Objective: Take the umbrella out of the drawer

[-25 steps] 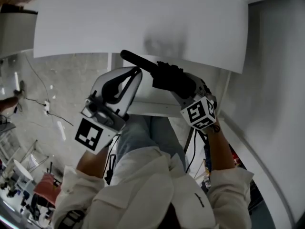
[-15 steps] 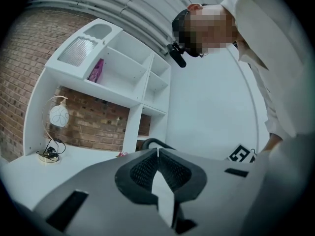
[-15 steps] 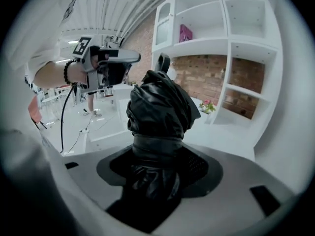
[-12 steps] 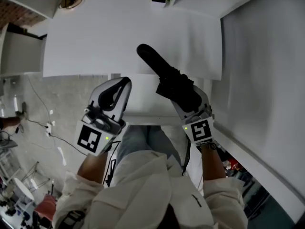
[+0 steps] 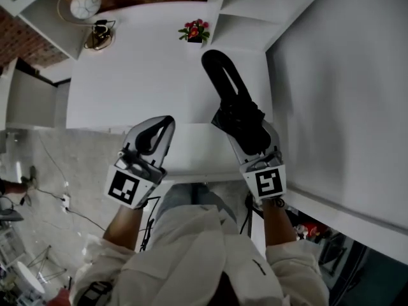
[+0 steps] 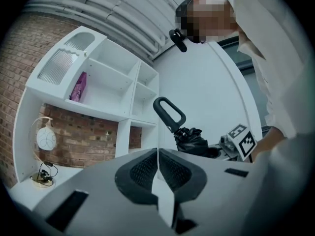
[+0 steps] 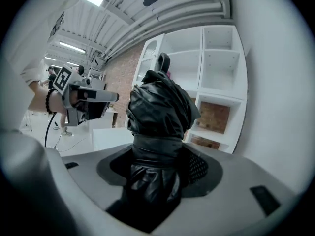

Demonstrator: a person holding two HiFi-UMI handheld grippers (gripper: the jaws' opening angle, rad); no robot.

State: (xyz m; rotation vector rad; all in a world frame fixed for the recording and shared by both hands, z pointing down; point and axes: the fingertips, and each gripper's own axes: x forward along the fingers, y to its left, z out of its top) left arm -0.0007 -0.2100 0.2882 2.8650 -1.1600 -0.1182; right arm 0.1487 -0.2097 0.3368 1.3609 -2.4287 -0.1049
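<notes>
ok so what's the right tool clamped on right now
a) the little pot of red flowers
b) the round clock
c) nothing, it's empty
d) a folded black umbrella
d: in the right gripper view the right tool has its jaws pressed on the bunched black fabric of the folded umbrella, whose handle end points away from the person.

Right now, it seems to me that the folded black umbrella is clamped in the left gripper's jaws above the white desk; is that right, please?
Not quite: the right gripper, not the left, clamps the folded black umbrella above the white desk, as the right gripper view shows. The left gripper has its jaws shut on nothing.
</notes>
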